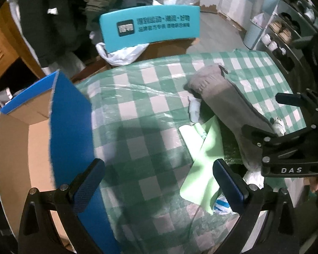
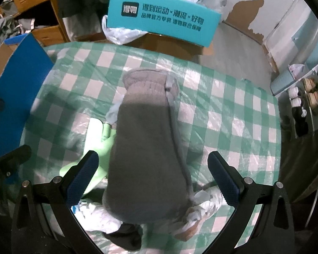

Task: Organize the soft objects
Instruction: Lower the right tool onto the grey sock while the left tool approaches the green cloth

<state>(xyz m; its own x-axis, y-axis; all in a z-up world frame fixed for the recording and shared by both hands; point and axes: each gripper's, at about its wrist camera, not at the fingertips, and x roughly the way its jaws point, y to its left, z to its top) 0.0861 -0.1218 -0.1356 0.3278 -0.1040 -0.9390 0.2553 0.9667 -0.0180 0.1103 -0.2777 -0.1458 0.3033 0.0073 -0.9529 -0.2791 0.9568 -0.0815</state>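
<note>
Our right hand-held gripper hovers wide open, nothing held, fingers straddling grey sweater heaped on counter. Our left hand-held gripper also wide open, empty, green cloth just beside right finger, cardboard box at left. We judge step: picking sweater. Next: lower, close on sweater, carry toward box.

Sweater on table – overlaps cloth; box left.
</note>
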